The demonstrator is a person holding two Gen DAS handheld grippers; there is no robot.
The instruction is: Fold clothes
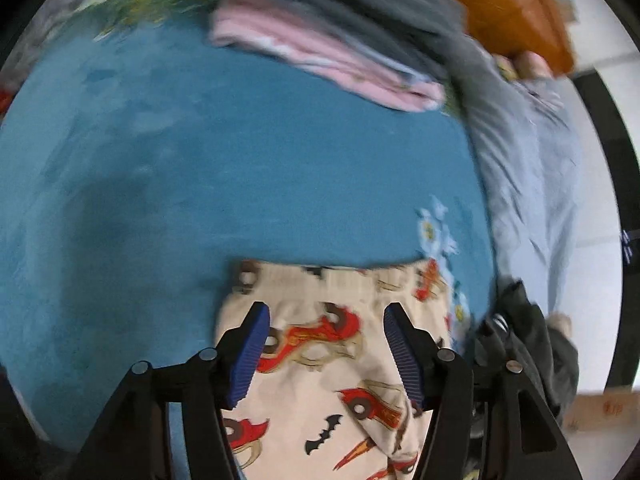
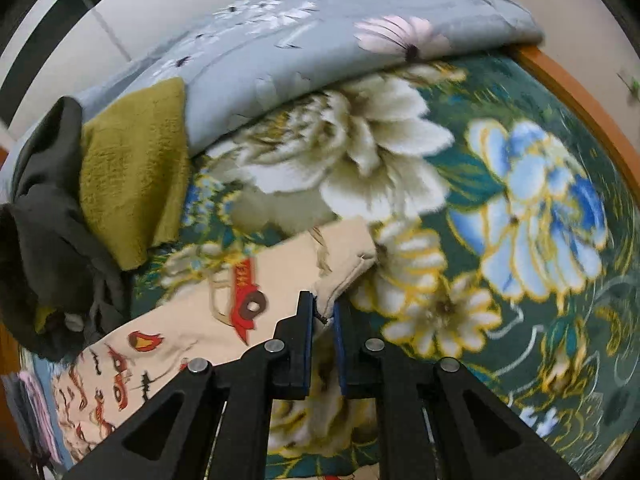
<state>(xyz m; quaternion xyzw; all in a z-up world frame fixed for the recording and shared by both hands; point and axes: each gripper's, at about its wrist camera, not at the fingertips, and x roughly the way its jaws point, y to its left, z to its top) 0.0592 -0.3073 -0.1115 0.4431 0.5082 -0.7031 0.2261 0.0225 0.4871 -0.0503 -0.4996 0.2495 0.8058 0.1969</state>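
The cream car-print pyjama pants (image 1: 328,360) lie spread on the teal floral blanket (image 1: 200,180). The left gripper (image 1: 324,352) hovers over their waistband end, its 2 blue-padded fingers (image 1: 250,354) spread wide with nothing between them. The right gripper (image 2: 323,316) has its fingers nearly together, pinching a corner of the pants (image 2: 224,320). Beyond the pants sit a folded pink and grey stack (image 1: 332,40), an olive towel (image 2: 132,176), dark clothes (image 2: 48,208) and a grey floral quilt (image 2: 320,36).
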